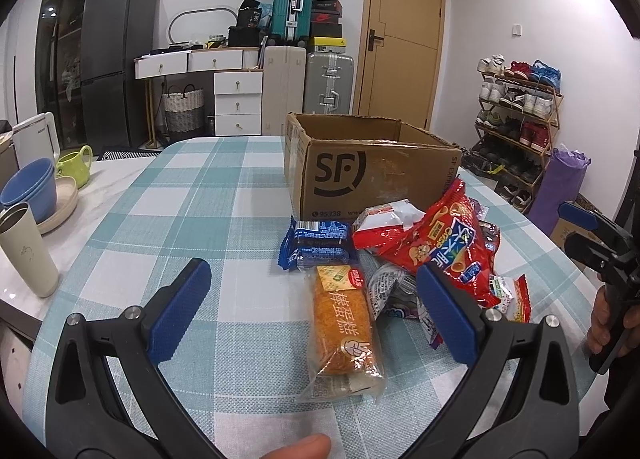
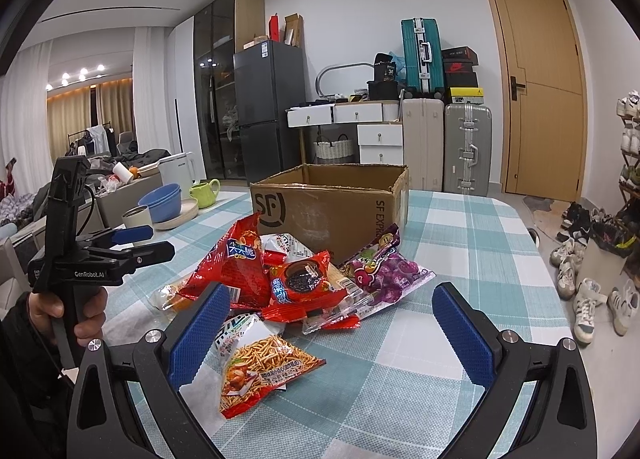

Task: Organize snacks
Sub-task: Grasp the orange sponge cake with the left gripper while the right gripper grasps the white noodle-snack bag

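A pile of snack packets lies on the checked tablecloth in front of an open cardboard box [image 1: 360, 175] [image 2: 320, 211]. My left gripper [image 1: 312, 267] is open low over the table, with an orange cake packet [image 1: 344, 323] lying between its fingers and a blue biscuit pack [image 1: 316, 245] just beyond. A red crisp bag [image 1: 444, 243] [image 2: 236, 263] tops the pile. My right gripper [image 2: 330, 291] is open too, above a noodle snack packet [image 2: 264, 363], with a red biscuit packet [image 2: 304, 283] and a purple grape sweets bag [image 2: 384, 271] ahead. Neither gripper holds anything.
Blue bowls [image 1: 30, 189], a green mug [image 1: 74, 167] and a cream tumbler [image 1: 26, 247] stand on the table's left side. A shoe rack [image 1: 516, 111] and loose shoes [image 2: 588, 299] are off the right edge. Suitcases [image 2: 466, 147] and drawers stand by the far wall.
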### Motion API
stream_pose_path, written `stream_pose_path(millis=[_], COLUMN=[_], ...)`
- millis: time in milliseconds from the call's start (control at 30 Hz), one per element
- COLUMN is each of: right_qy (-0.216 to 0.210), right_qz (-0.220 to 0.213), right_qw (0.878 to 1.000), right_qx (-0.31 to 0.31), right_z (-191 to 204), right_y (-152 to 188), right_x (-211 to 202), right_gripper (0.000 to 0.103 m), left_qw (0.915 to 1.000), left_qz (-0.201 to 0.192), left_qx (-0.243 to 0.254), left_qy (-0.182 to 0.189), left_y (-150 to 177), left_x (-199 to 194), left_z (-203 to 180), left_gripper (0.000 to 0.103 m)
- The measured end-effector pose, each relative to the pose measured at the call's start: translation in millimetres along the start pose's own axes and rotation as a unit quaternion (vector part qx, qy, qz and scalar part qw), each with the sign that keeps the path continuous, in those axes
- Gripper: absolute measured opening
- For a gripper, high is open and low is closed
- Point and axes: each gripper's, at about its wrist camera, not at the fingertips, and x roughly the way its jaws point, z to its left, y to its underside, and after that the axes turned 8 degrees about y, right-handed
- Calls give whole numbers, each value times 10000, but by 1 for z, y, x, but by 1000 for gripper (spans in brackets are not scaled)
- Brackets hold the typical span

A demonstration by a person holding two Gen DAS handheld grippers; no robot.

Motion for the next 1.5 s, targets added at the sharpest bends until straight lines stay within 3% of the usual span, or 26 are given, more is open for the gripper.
stream_pose_path(millis=[167, 733, 900, 1000, 1300, 1500], right_qy=[-60, -557, -676, -737, -674, -664], right_qz=[344, 1475, 1712, 1861, 2087, 2119], right_qw=[9994, 9870, 9818, 9781, 9710, 9683], right_qx=[34, -319, -470, -577, -956, -1148], right_z=[2, 37, 48, 55, 69, 74], right_y=[0, 5, 11, 16, 15, 12], right_x=[10, 45, 55, 64, 87, 82], right_gripper=[103, 103, 103, 102, 91, 87], left_qw=[9999, 9915, 9874, 9861, 9807, 9788], left_qz=[88, 1294, 1557, 1653, 1953, 2003], left_qx=[-76, 137, 124, 49, -59, -85], left_qy=[-12, -79, -264, -181, 107, 427], left_y=[0, 8, 11, 13, 18, 19], left_x=[4, 46, 65, 75, 91, 96], left_z=[2, -5, -2, 0, 6, 5], left_gripper=[102, 102, 102, 102, 70, 38])
